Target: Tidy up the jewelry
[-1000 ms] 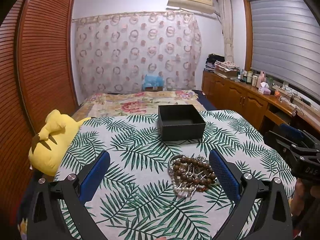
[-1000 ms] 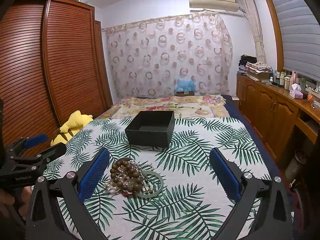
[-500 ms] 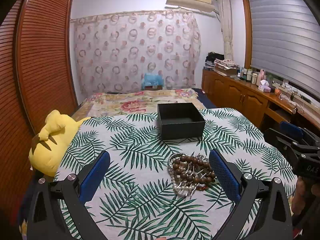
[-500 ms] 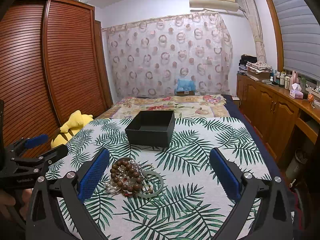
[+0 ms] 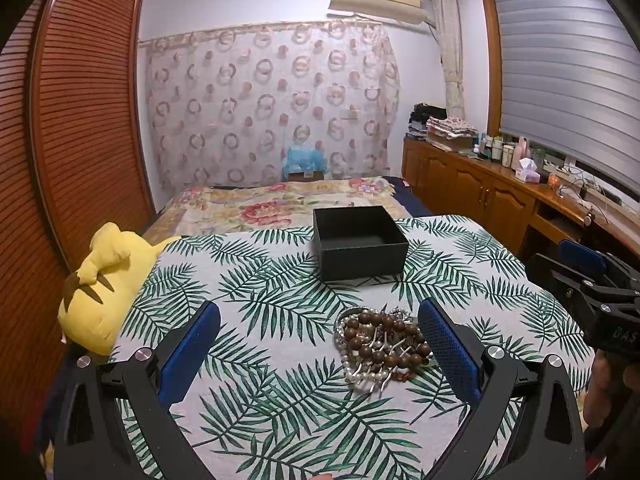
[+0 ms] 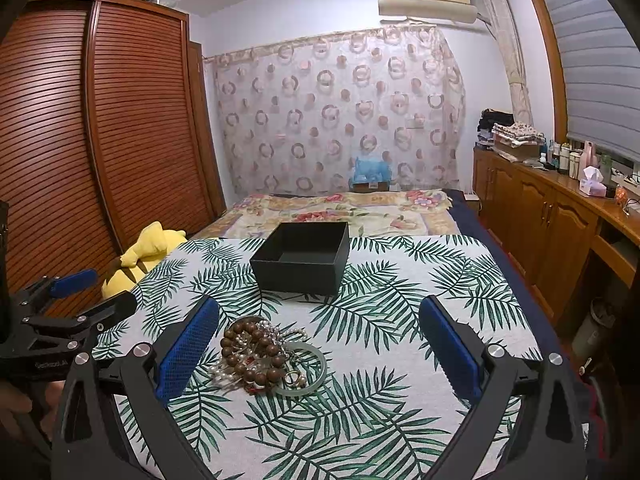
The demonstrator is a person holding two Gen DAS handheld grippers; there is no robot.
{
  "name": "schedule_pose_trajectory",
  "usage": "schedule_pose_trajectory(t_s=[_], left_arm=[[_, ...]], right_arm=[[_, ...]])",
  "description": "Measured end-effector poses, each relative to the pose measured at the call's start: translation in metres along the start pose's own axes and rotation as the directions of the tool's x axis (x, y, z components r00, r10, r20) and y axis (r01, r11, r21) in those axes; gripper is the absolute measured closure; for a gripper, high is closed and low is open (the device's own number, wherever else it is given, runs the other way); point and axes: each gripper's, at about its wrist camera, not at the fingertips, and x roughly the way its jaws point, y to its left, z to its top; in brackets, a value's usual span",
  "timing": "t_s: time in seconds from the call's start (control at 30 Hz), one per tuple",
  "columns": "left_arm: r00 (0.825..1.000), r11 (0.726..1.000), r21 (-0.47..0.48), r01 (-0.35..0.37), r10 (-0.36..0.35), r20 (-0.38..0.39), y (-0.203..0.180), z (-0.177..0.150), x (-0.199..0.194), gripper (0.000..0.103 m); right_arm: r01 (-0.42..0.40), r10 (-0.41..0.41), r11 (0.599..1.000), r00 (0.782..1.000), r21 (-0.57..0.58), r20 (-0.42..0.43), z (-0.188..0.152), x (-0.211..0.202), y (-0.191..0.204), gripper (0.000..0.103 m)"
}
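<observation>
A pile of jewelry (image 5: 380, 346) lies on the palm-leaf cloth: a brown wooden bead bracelet, pearl strands and silver chains. In the right wrist view the pile (image 6: 256, 354) also holds a pale green bangle (image 6: 310, 364) and small rings. An open, empty black box (image 5: 358, 242) stands behind it, also in the right wrist view (image 6: 302, 256). My left gripper (image 5: 320, 354) is open, its right finger next to the pile. My right gripper (image 6: 320, 354) is open, the pile by its left finger. Both are empty.
A yellow plush toy (image 5: 100, 280) lies at the cloth's left edge. A floral bedspread (image 5: 280, 204) stretches behind the box. A wooden sideboard (image 6: 560, 232) with bottles runs along the right wall, a slatted wardrobe (image 6: 100, 140) along the left.
The left view has shifted slightly; the box and pile sit a little higher in it. The right gripper view is almost unchanged. Both grippers stay open.
</observation>
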Motion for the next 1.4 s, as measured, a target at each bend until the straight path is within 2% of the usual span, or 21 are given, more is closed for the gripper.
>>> schedule_pose_trajectory(t_s=[0.67,1.03,1.33,1.37,1.4], left_arm=[[0.999,1.000,0.008,0.021,-0.021,-0.033,0.002,-0.005,0.008,0.007],[0.993,0.998,0.008,0.065,-0.064,-0.104,0.003,-0.019,0.037,0.007],[0.978,0.991,0.028,0.132,-0.125,-0.164,-0.001,-0.035,0.069,0.007],[0.977,0.990,0.022,0.142,-0.136,-0.164,0.000,-0.036,0.072,0.008],[0.975,0.988,0.017,0.153,-0.148,-0.165,0.000,-0.036,0.074,0.015]], right_arm=[[0.004,-0.004,1.000,1.000,0.010,-0.017,-0.002,0.005,-0.004,0.002],[-0.014,0.014,1.000,0.998,-0.001,-0.067,-0.018,0.025,-0.013,0.002],[-0.062,0.060,0.998,0.982,-0.004,-0.177,-0.047,0.063,-0.023,0.027],[-0.066,0.064,0.998,0.981,-0.006,-0.181,-0.049,0.064,-0.023,0.033],[-0.066,0.063,0.998,0.980,-0.011,-0.190,-0.051,0.067,-0.022,0.035]])
